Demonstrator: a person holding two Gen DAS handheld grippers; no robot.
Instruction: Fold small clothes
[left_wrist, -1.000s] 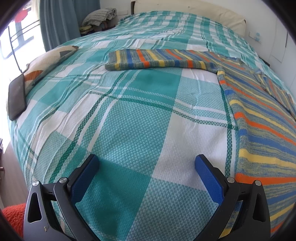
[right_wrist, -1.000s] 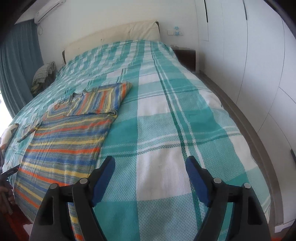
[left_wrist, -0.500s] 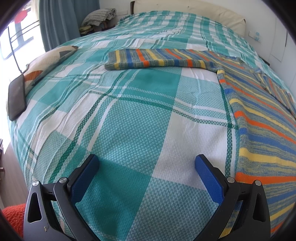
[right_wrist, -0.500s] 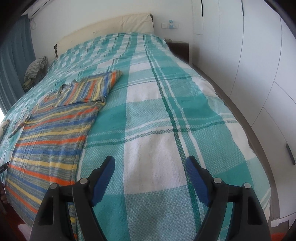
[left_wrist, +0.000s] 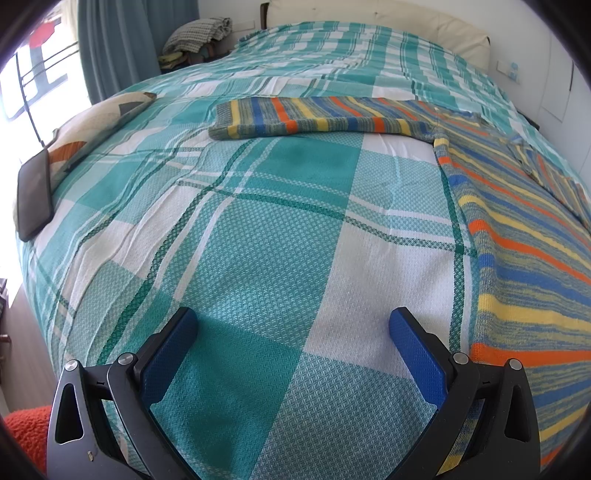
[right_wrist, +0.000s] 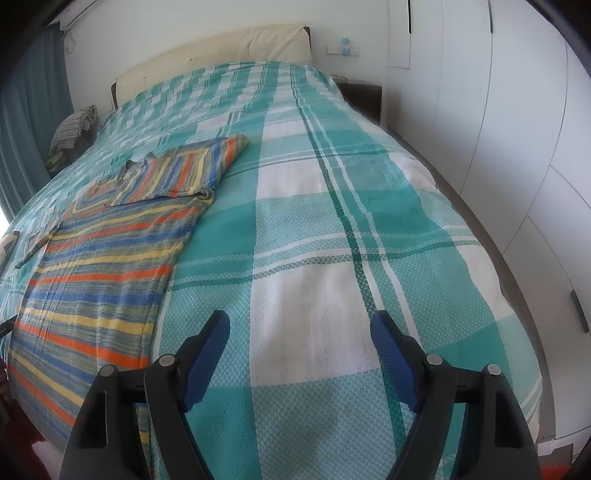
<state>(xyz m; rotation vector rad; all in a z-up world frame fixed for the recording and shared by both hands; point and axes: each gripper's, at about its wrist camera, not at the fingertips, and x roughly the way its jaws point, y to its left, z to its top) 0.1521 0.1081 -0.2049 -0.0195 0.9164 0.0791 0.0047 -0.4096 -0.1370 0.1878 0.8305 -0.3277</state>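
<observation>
The left gripper (left_wrist: 293, 325) has its two blue fingers (left_wrist: 168, 360) spread wide with nothing between them, hovering over a teal and white square of the checked bedspread (left_wrist: 258, 240). Just to the right of its right finger begins the striped sweater (left_wrist: 528, 280), spread flat on the bed with bands of orange, yellow, blue and grey running across it. One sleeve (left_wrist: 317, 118) stretches out sideways across the bedspread, well beyond the fingers. Toward the left edge of the bed lies a patterned pillow (left_wrist: 92, 125), with a dark phone (left_wrist: 34, 197) leaning at its near end. Behind that hang blue curtains (left_wrist: 118, 48) beside a bright window, and a pile of folded checked cloth (left_wrist: 199, 33) sits near the head of the bed.

The right gripper (right_wrist: 300, 332) likewise has its blue fingers (right_wrist: 391, 360) spread apart and empty, over a white square of the bedspread (right_wrist: 369, 221). From here the sweater (right_wrist: 96, 280) lies to the left of the fingers, not touching them; its other sleeve (right_wrist: 184, 170) is folded back over the chest area. Past the bed's far end is a cream headboard (right_wrist: 221, 59), a dark bedside table (right_wrist: 360, 94) to its right, and white wardrobe doors (right_wrist: 517, 147) along the right side.
</observation>
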